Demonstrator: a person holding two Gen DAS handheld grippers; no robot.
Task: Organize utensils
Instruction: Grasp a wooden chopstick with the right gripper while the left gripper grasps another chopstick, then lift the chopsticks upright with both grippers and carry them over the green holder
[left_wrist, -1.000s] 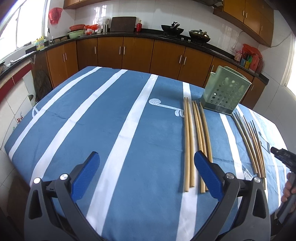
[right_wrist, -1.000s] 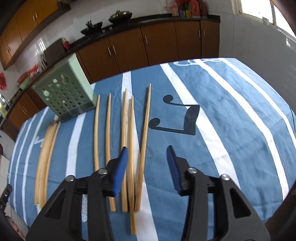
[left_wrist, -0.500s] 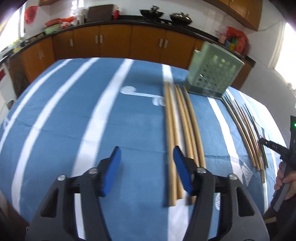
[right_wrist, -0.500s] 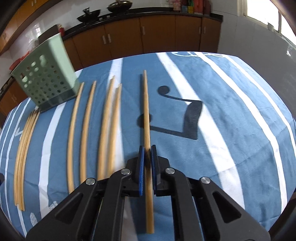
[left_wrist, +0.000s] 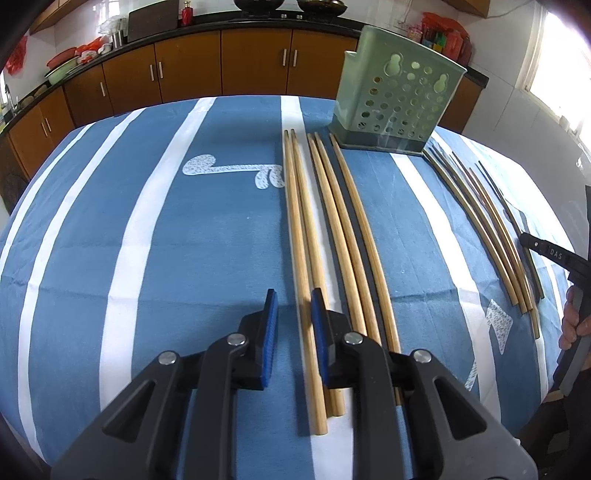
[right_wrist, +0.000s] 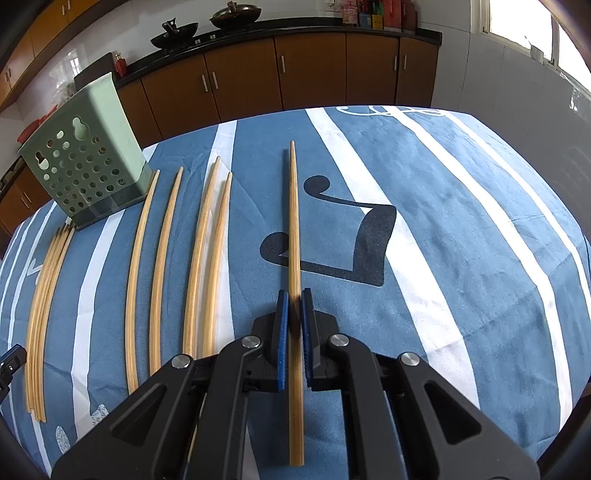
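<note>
Several long wooden chopsticks (left_wrist: 332, 229) lie lengthwise on the blue striped tablecloth. My left gripper (left_wrist: 293, 306) hovers low over their near ends, jaws narrowly open, straddling the leftmost chopstick (left_wrist: 301, 266) without squeezing it. My right gripper (right_wrist: 294, 310) is shut on a single chopstick (right_wrist: 294, 221) and holds it slightly above the cloth, its shadow beside it. Other chopsticks (right_wrist: 207, 243) lie to its left. A green perforated utensil holder (left_wrist: 395, 99) stands at the far side of the table; it also shows in the right wrist view (right_wrist: 83, 166).
A bundle of thinner, darker chopsticks (left_wrist: 487, 225) lies on the right of the table and shows as a left-hand bundle in the right wrist view (right_wrist: 44, 306). Wooden kitchen cabinets (left_wrist: 221, 66) with a cluttered counter stand behind the table.
My left gripper moved right and down over the chopsticks while its jaws narrowed from wide open. My right gripper closed on one chopstick and lifted it off the cloth.
</note>
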